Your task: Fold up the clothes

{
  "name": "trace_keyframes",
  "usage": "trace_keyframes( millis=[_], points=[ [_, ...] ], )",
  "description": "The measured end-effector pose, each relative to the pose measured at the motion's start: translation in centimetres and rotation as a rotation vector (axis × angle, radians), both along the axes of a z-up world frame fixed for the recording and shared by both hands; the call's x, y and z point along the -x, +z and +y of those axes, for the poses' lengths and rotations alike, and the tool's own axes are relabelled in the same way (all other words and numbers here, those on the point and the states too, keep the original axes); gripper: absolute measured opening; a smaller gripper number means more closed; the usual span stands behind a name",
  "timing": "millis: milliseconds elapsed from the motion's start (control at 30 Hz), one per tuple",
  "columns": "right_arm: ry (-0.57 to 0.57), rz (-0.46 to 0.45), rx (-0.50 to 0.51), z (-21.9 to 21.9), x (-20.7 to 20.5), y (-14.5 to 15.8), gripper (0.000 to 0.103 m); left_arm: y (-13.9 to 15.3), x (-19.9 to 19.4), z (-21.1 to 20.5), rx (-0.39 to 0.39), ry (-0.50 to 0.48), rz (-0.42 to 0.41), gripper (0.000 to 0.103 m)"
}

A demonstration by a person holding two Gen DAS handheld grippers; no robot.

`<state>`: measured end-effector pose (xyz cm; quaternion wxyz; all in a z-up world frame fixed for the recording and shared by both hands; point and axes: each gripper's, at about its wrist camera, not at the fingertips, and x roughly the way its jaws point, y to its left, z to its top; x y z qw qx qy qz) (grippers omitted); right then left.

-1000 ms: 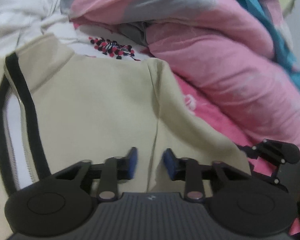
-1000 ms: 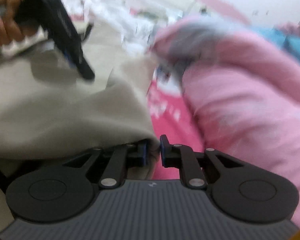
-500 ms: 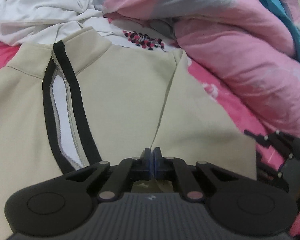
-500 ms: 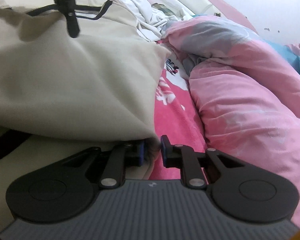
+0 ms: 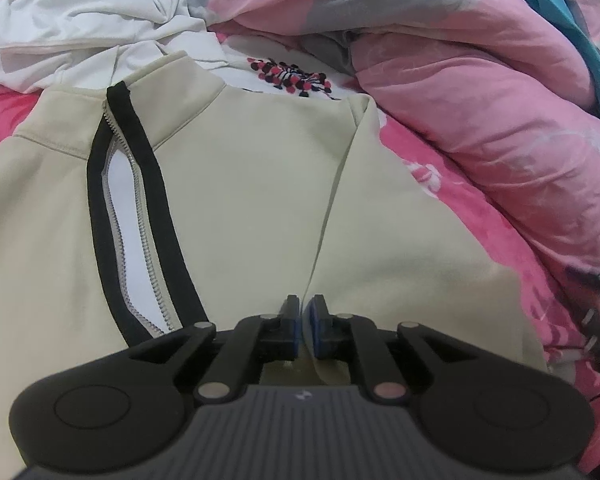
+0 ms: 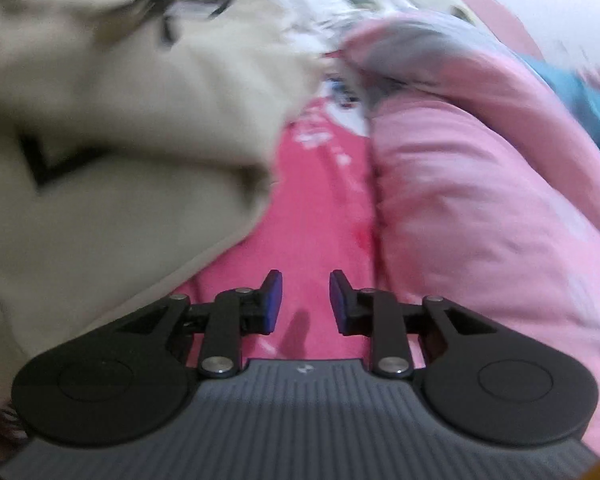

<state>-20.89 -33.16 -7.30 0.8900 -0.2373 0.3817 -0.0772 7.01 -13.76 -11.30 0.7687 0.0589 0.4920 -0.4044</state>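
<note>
Both gripper (image 5: 302,322) pads pinch the beige jacket (image 5: 252,200) seam.

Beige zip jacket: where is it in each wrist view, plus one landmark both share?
Left wrist: beige zip jacket fills left and centre, fold pinched in left gripper.
Right wrist: blurred, upper left.
Shared landmark: pink quilt, on the right in both.

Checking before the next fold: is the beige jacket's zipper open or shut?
Open at the top: the beige jacket's zipper teeth spread apart, showing white lining.
</note>
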Motion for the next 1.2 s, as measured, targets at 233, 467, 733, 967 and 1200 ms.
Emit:
trace_keyframes(
  millis=[233, 467, 733, 967, 1200],
  points=[
    [0.085, -0.164, -0.414, -2.2, -12.5, 3.5, 0.018, 0.5, 0.2, 0.0, 0.004, 0.025, -0.013, 0.024],
    [0.049, -0.06, -0.479, -3.3, -24.0, -4.6, 0.017, 1.7, 0.5, 3.1, 0.049, 0.077, 0.02, 0.034],
    [-0.055, -0.1, -0.602, -5.0, -16.6, 2.8, 0.019, 2.6, 4.8, 9.9, 0.007, -0.078, 0.133, 0.048],
    [-0.013, -0.052, -0.667, -0.3, -9.0, 5.2, 0.019, 1.3, 8.9, 13.8, -0.075, -0.009, 0.088, 0.031],
    [0.045, -0.022, -0.66, 4.7, -7.0, 4.7, 0.019, 4.1, 10.4, 17.7, -0.01, 0.138, 0.17, 0.003]
  ],
)
